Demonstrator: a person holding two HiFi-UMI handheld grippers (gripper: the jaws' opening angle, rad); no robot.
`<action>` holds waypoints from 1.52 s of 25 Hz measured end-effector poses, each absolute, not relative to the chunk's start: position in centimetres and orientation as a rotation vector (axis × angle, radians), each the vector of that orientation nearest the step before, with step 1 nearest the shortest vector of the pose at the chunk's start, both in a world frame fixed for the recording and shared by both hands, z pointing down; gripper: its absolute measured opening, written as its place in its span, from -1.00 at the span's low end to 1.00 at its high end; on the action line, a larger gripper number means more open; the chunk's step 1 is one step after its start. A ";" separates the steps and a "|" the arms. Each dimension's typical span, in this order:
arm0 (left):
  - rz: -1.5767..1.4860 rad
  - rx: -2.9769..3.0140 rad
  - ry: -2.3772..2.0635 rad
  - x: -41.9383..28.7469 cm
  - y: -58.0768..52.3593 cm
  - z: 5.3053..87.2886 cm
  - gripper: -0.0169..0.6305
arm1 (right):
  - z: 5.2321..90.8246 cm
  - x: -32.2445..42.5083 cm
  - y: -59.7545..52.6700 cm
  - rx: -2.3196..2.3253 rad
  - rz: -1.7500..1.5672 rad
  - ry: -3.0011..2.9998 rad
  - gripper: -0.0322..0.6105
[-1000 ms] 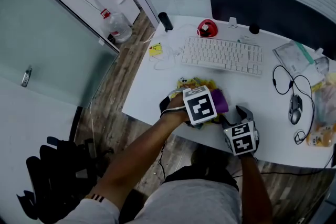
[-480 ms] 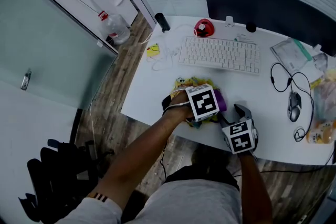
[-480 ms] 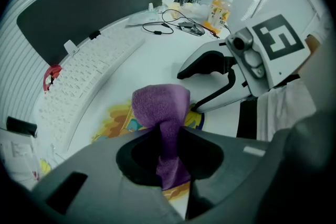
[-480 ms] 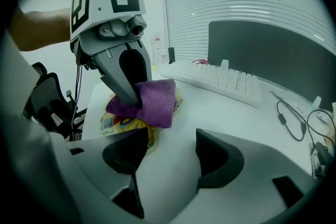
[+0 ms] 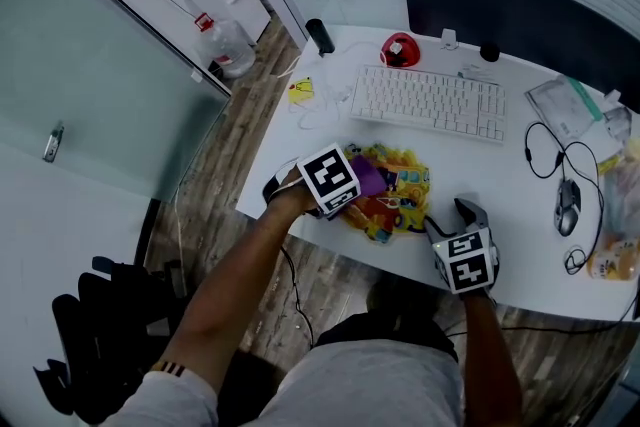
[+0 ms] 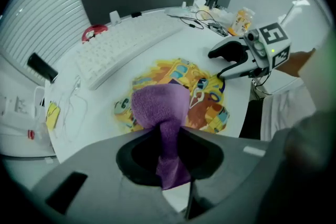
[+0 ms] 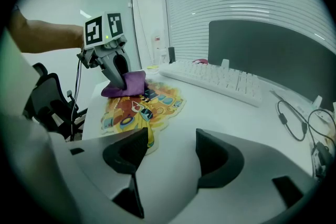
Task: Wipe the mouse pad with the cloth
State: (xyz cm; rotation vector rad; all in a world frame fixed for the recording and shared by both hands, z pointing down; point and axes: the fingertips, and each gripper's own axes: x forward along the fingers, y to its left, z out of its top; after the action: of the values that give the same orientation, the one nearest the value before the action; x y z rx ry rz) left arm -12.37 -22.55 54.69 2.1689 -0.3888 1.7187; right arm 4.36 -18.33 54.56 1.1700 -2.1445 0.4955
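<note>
Left tool (image 6: 169,150): jaws clamped on the purple cloth (image 6: 159,105), which is pressed onto the left part of the mouse pad (image 6: 207,107).
Pad: colourful, flat at the front edge of the white counter (image 5: 500,180).
Right tool (image 7: 170,147): jaws apart, empty, just beside the pad's right edge.

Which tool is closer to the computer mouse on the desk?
The right tool is nearer, just left of the mouse. The left tool is farther left, gripping the purple cloth.
</note>
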 end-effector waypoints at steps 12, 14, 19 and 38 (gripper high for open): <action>1.672 2.081 -0.555 -18.5 -23.3 54.6 -0.70 | 54.5 4.4 -18.3 1.164 0.501 -2.138 -0.13; 1.677 2.104 -0.563 -18.1 -23.1 54.2 -0.70 | 54.4 4.5 -18.3 1.172 0.522 -2.146 -0.13; 1.677 2.198 -0.552 -15.5 -22.2 52.7 -0.70 | 54.4 6.1 -18.5 1.219 0.577 -2.141 -0.13; 1.850 2.343 -0.087 -1.9 -13.2 53.6 -0.70 | 54.2 5.9 -19.1 1.146 0.502 -2.135 -0.13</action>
State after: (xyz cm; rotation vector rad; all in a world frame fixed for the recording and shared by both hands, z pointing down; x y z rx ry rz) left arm -1.92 -13.23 53.62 2.3434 -0.0874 1.8504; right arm 5.92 -19.07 54.24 1.1463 -2.1349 0.5016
